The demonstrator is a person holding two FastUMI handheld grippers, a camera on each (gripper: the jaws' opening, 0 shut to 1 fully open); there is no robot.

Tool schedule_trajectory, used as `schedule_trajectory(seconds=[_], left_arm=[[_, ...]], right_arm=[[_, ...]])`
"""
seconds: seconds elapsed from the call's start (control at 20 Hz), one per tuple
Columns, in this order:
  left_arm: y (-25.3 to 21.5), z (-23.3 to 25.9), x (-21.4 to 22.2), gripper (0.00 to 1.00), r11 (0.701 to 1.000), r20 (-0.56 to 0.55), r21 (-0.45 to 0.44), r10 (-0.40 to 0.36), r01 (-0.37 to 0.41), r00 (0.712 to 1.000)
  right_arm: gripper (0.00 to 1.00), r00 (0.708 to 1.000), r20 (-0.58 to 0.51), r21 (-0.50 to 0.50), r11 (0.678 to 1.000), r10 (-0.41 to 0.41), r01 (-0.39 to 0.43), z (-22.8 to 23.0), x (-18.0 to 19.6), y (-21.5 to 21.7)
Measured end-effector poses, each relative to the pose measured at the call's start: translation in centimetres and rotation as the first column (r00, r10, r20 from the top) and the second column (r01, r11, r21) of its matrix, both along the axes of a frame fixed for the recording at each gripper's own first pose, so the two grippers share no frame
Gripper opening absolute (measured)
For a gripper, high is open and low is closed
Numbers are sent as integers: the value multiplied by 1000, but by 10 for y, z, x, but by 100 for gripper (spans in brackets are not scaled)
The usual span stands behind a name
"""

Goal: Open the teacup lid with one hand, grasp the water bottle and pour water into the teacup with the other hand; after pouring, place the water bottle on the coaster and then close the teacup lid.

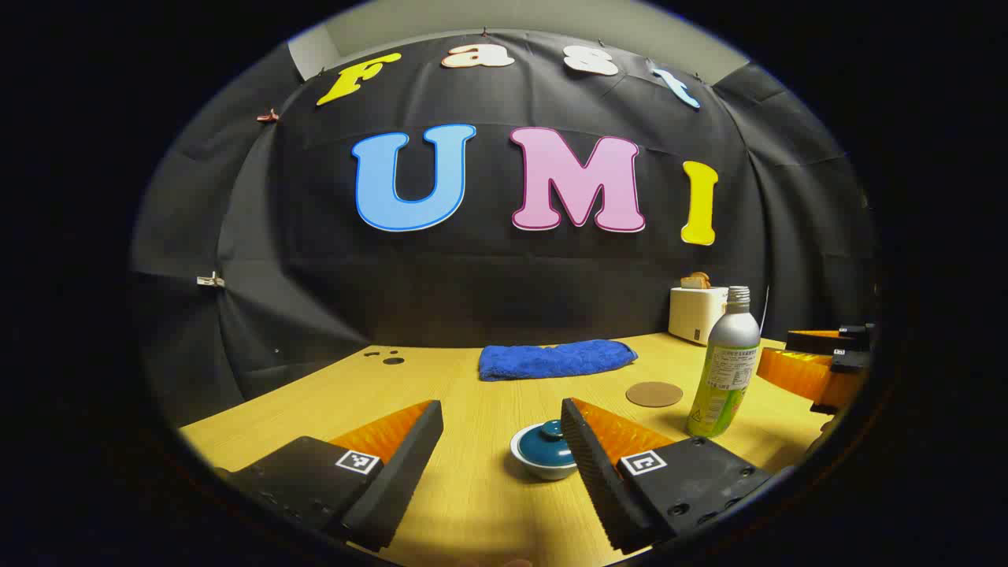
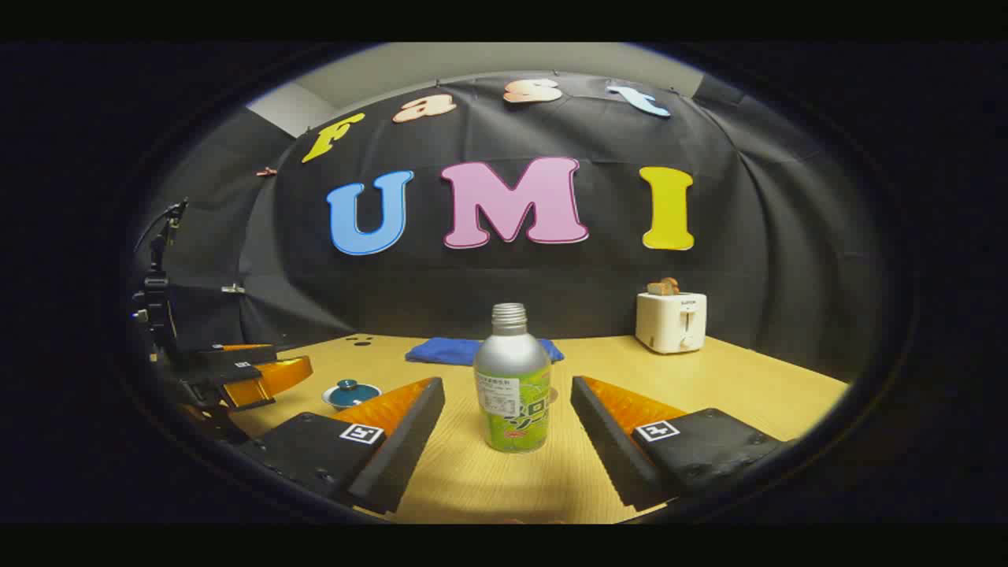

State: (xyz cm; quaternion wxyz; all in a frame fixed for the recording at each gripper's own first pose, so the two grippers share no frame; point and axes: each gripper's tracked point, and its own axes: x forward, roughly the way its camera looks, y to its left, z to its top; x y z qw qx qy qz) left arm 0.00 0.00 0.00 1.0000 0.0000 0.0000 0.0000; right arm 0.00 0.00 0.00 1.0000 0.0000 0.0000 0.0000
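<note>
A small white teacup with a dark blue lid (image 1: 545, 449) sits on the wooden table, just ahead of my left gripper (image 1: 500, 409) and partly behind its right finger. The lid is on the cup, and this gripper is open with nothing held. The silver and green water bottle (image 1: 726, 366) stands upright to the right, with the round brown coaster (image 1: 654, 394) to its left. In the right gripper view the bottle (image 2: 512, 354) stands between the spread fingers of my right gripper (image 2: 505, 387), which is open and not touching it. The teacup (image 2: 350, 392) lies far left.
A folded blue towel (image 1: 555, 360) lies at the back of the table (image 1: 472, 488). A white toaster (image 2: 671, 320) with bread stands at the back right. The left gripper (image 2: 252, 374) shows at the left edge of the right gripper view.
</note>
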Motion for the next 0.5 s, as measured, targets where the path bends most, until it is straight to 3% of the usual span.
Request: schedule_trajectory(seconds=[0.05, 0.1, 0.5], left_arm=[[1, -2, 1, 95, 1000, -3, 2, 1, -1, 1000], [2, -3, 4, 95, 1000, -6, 3, 2, -2, 1000], [-12, -7, 16, 95, 999, -26, -3, -40, 40, 999]], right_arm=[[95, 1000, -10, -5, 1000, 8, -8, -4, 1, 3], [100, 1000, -18, -10, 1000, 15, -15, -6, 3, 5], [100, 1000, -2, -27, 1000, 14, -14, -1, 10, 5]])
